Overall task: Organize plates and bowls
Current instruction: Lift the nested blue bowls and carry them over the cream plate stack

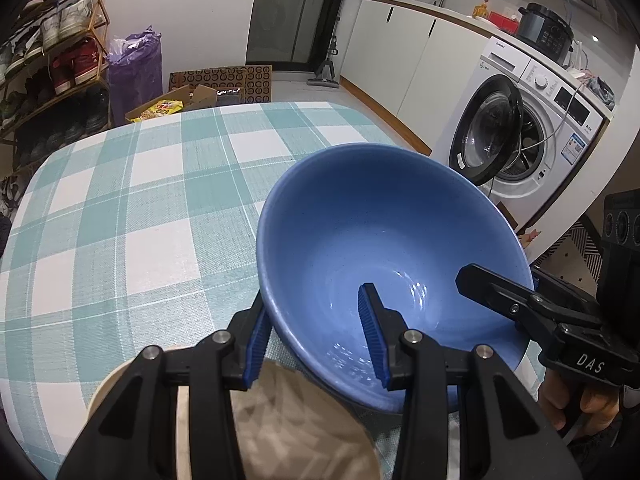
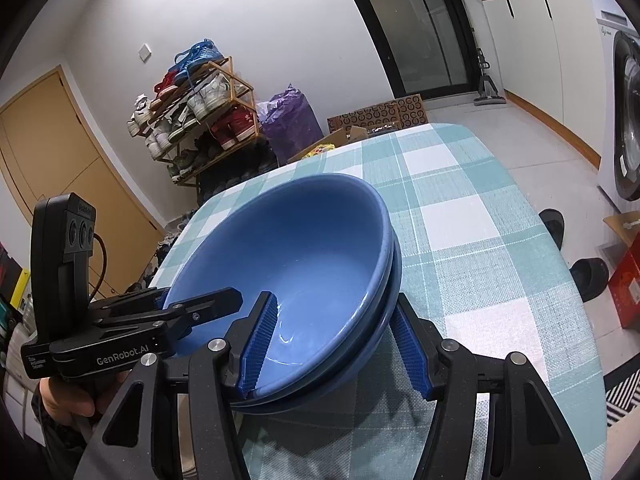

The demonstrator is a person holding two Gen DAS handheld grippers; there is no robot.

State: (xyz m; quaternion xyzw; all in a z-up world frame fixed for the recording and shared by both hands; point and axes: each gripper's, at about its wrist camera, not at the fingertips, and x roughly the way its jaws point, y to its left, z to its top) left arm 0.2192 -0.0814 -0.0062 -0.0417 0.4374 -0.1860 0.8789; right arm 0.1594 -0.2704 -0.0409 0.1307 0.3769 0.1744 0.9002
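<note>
Two blue bowls (image 2: 304, 256) sit nested on the checked tablecloth (image 2: 472, 248); the left wrist view shows the upper blue bowl (image 1: 372, 232) from the other side. My left gripper (image 1: 316, 340) is open, its jaws straddling the bowl's near-left rim, one pad inside and one outside, with a gap. My right gripper (image 2: 336, 344) is open, straddling the stack's rim on its side. Each gripper shows in the other's view: the right gripper (image 1: 532, 304) and the left gripper (image 2: 168, 316). A beige plate (image 1: 280, 420) lies under my left gripper.
The table's checked cloth (image 1: 132, 208) stretches away to the left and far side. A washing machine (image 1: 532, 128) with an open door stands to the right of the table. A shoe rack (image 2: 200, 112), purple bag (image 2: 288, 120) and cardboard box (image 1: 176, 106) stand beyond the far edge.
</note>
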